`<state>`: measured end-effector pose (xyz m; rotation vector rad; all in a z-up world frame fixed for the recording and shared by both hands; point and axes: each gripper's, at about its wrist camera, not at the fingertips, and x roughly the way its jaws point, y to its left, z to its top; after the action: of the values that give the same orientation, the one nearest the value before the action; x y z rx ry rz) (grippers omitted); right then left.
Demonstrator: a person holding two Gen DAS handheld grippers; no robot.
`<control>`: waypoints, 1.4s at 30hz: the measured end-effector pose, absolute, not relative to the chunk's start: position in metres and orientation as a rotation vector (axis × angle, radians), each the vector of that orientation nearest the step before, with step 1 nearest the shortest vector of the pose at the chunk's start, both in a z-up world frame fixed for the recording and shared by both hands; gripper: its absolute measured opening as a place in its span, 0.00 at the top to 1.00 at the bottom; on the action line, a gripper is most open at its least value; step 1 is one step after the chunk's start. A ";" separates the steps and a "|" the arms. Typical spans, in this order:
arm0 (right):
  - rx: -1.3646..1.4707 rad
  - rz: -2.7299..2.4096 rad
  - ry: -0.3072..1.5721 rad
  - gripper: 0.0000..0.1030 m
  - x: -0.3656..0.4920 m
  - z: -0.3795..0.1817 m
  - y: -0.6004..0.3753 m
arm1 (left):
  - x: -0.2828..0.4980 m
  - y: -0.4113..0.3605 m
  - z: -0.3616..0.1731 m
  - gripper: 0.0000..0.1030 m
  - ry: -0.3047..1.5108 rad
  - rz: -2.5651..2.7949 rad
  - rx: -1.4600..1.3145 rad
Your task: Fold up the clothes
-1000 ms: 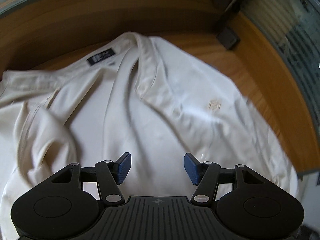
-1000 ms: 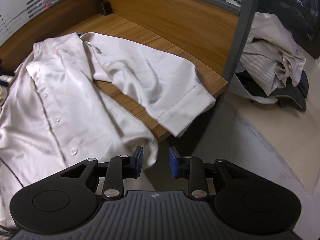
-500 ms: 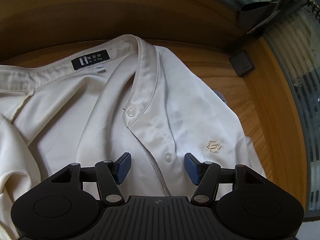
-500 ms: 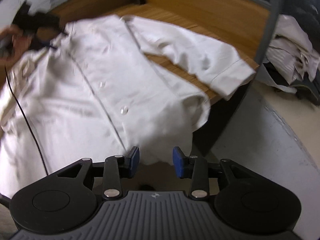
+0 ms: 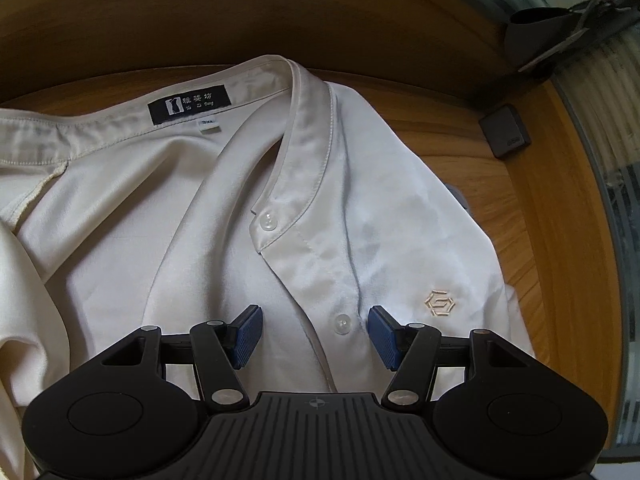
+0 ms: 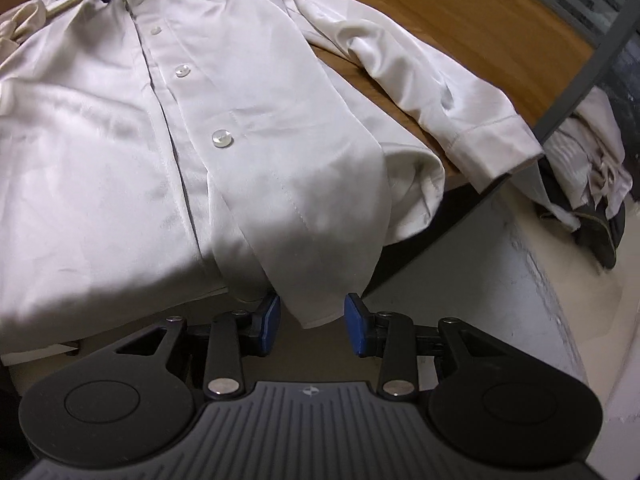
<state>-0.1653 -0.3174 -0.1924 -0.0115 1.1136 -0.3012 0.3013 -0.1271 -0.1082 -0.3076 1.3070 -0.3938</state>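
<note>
A cream button-up shirt (image 5: 360,216) lies spread front-up on the wooden desk (image 5: 532,240), with its dark neck label (image 5: 188,105) at the back. My left gripper (image 5: 316,334) hovers open just over the button placket, and one button (image 5: 342,325) shows between its blue pads. In the right wrist view the shirt (image 6: 248,92) hangs its hem corner (image 6: 316,316) over the desk's front edge. My right gripper (image 6: 312,322) is open around that corner, with the pads clear of the cloth. One sleeve (image 6: 452,104) lies out to the right.
A pile of other clothes (image 6: 596,148) lies beyond a grey post (image 6: 580,76) on the right. A small dark box (image 5: 506,132) sits on the desk by the side panel. A wooden back panel (image 5: 240,20) rises behind the collar. Pale floor (image 6: 500,280) lies below the desk edge.
The left gripper came down and closer to the collar, then held still. The right gripper swung left and sank to the hanging hem, its jaws a little wider than before.
</note>
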 end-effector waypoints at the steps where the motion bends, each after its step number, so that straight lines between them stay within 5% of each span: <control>1: -0.024 -0.303 1.111 0.61 -0.165 -0.193 -0.316 | 0.301 -0.127 -0.109 0.40 1.308 -0.393 -0.314; 7: -0.046 -0.336 1.084 0.75 -0.165 -0.194 -0.316 | 0.302 -0.132 -0.108 0.45 1.290 -0.395 -0.347; 11: -0.038 -0.357 1.046 0.90 -0.165 -0.185 -0.318 | 0.301 -0.135 -0.102 0.82 1.237 -0.391 -0.324; 14: -0.041 -0.358 1.019 0.96 -0.167 -0.173 -0.317 | 0.299 -0.138 -0.093 0.91 1.190 -0.364 -0.271; 29: -0.001 -0.134 0.960 0.97 -0.176 -0.066 -0.269 | 0.298 -0.101 -0.014 0.92 1.061 -0.408 -0.178; 42: 0.066 0.197 1.065 0.96 -0.150 -0.047 -0.206 | 0.304 -0.056 -0.035 0.89 1.065 -0.415 0.014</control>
<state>-0.1497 -0.2057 -0.0472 0.0658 1.0648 0.1971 0.3042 -0.0564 -0.0349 0.0138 1.0645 -0.4149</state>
